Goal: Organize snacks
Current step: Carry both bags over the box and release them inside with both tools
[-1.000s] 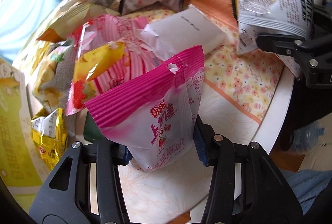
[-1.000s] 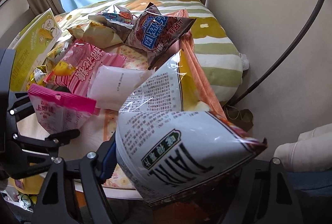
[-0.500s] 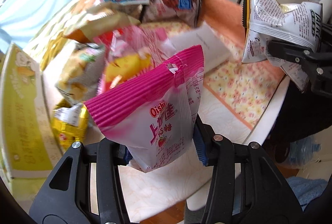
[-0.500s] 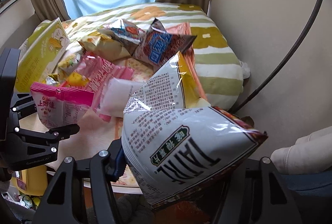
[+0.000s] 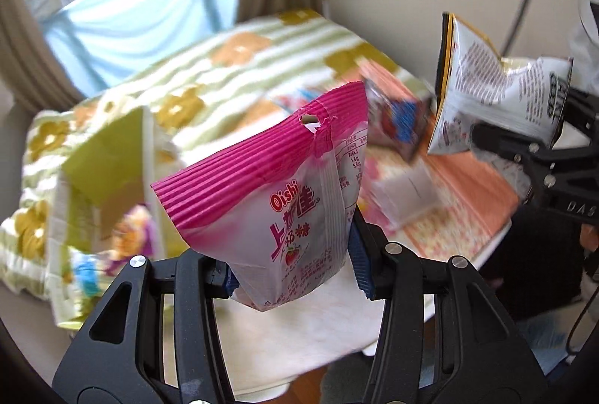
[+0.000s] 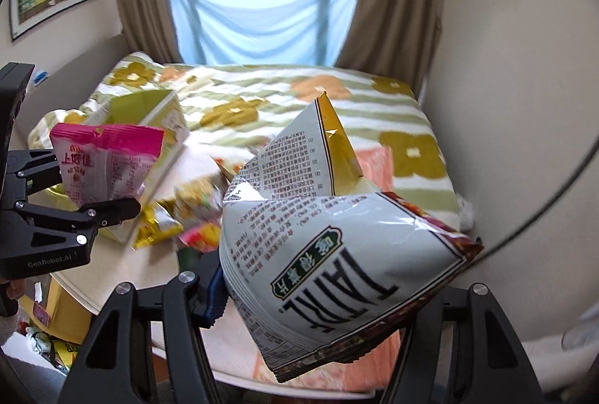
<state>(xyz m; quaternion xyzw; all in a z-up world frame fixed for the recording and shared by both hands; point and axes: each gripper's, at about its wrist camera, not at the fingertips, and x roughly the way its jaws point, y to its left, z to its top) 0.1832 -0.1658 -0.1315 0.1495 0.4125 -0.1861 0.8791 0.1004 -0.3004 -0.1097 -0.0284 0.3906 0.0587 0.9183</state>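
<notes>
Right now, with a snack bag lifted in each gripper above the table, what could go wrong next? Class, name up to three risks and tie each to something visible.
1. The left gripper pinches the pink Oishi bag only near its bottom corner, so it may slip or swing.
2. The right gripper squeezes the crumpled white chip bag; its contents may get crushed.
3. Loose snack packets lie near the table edge; a low-swinging bag could knock them off.
</notes>
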